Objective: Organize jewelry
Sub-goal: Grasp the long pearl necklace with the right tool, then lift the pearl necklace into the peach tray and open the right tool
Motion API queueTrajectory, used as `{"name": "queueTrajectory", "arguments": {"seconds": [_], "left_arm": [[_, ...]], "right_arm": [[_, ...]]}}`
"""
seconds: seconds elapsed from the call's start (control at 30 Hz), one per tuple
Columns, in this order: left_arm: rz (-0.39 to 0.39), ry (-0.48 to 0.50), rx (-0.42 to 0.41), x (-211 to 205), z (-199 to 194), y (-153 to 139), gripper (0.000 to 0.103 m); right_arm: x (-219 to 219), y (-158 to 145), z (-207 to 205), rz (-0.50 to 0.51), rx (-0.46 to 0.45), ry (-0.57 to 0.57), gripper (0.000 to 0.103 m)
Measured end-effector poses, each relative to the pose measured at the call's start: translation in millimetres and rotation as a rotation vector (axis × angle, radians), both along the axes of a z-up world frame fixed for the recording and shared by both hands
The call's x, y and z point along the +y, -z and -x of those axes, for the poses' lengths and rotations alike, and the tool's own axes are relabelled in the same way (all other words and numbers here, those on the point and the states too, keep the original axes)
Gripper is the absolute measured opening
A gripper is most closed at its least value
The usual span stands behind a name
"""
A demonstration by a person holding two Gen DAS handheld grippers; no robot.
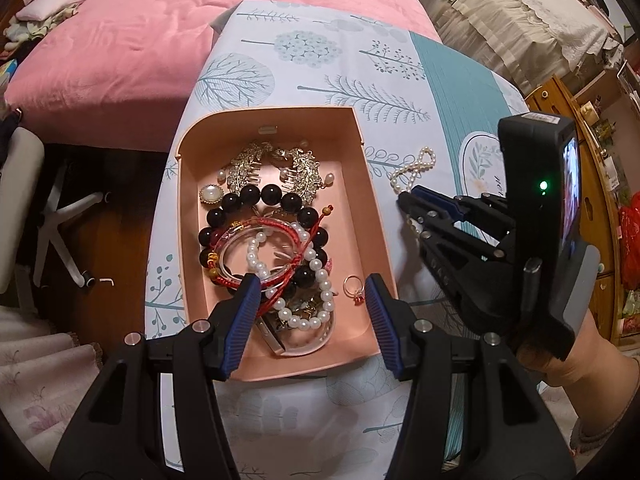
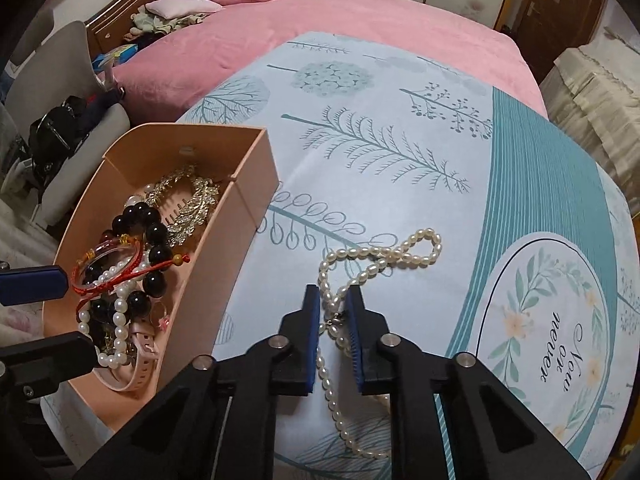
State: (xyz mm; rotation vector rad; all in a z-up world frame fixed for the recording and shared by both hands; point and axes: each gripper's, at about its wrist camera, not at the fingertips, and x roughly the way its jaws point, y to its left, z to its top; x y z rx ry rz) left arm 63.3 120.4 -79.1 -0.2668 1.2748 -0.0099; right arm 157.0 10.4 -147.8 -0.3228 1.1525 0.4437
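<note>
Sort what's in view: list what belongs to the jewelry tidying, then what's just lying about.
Belongs to the job:
- long white pearl necklace on the cloth, between the right tool's fingers
- peach plastic box holding jewelry
- black bead bracelet in it
- open left tool above it

Lying about:
- pink quilt
- white swivel chair
- tree-print tablecloth
</note>
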Motion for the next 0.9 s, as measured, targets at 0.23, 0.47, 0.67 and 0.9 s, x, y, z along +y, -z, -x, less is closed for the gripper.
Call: {"name": "queueTrajectory", "arguments": {"seconds": [0.23, 0.47, 0.67, 0.9], "left_arm": [[0.001, 0.002, 0.002, -2.5, 1.2, -0.6, 0.051], [-0.005, 0.007, 0.003, -5.2, 5.5, -2.1, 0.051], [-0.017, 0.004, -0.021, -6.8, 11.4, -8.8, 0.051], [-0.023, 0.001, -0.059, -3.3, 19.4, -24.4, 0.051]], "right_arm": [[-8.2, -0.7, -3.1, -0.040, 0.031, 0.023, 0.005], [-17.1, -11.1, 6.2, -0.083, 0.051, 0.042, 0.005], [-23.1, -38.6, 17.6, -0.129, 0.034, 0.043, 0.005], [-28.8, -86.5, 35.7, -0.205, 0.002, 0.035, 0.005]]}}
